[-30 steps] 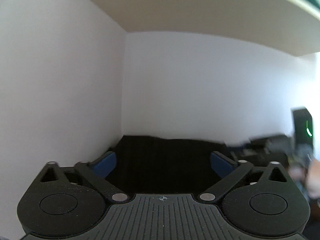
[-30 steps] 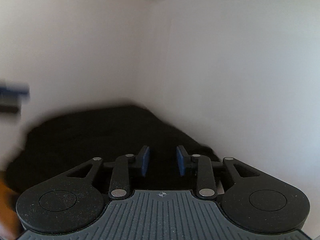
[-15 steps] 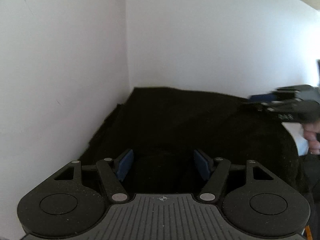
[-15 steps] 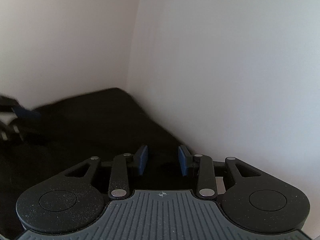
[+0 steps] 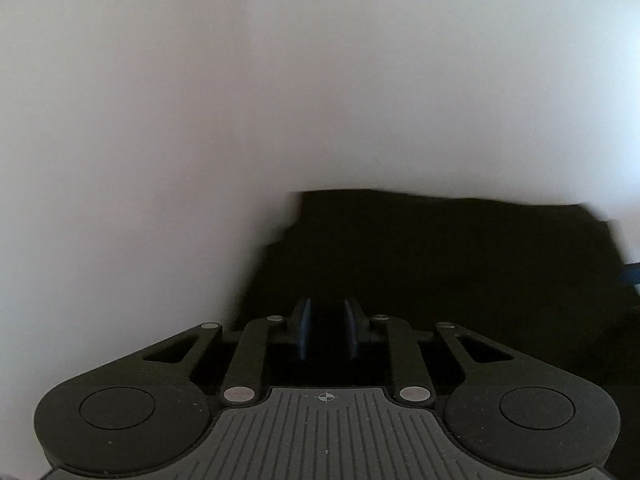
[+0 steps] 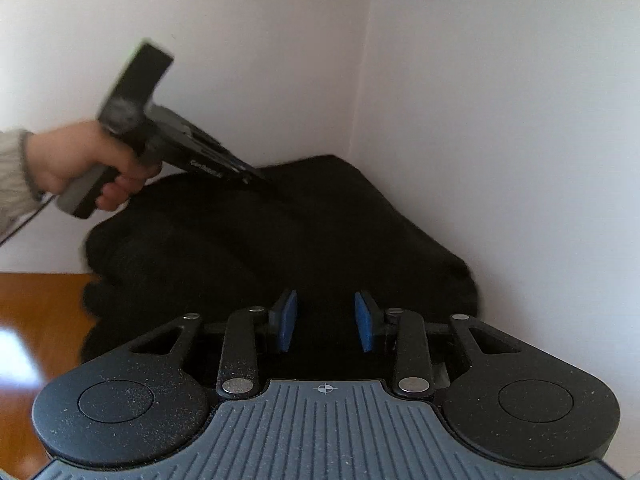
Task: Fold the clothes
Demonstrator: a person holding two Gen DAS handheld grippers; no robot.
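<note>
A bulky black garment [image 6: 280,248] lies in a white corner, its far edges against both walls. My right gripper [image 6: 326,326] hovers open at its near edge, blue pads [image 6: 289,322] apart and bare. A hand [image 6: 80,160] holds my left gripper [image 6: 256,178], tilted down with its tips pressed into the top of the garment. In the left wrist view the left gripper [image 5: 326,330] is closed to a narrow gap, with black cloth [image 5: 460,264] filling it and spreading ahead to the right.
White walls [image 6: 500,120] close in behind and to the right of the garment. A glossy wooden surface [image 6: 40,320] shows at the lower left. A pale knitted sleeve [image 6: 10,176] enters from the left edge.
My left gripper came down onto the garment and its fingers narrowed from wide open to almost together. The right gripper kept its gap and drew back, so more of the garment shows.
</note>
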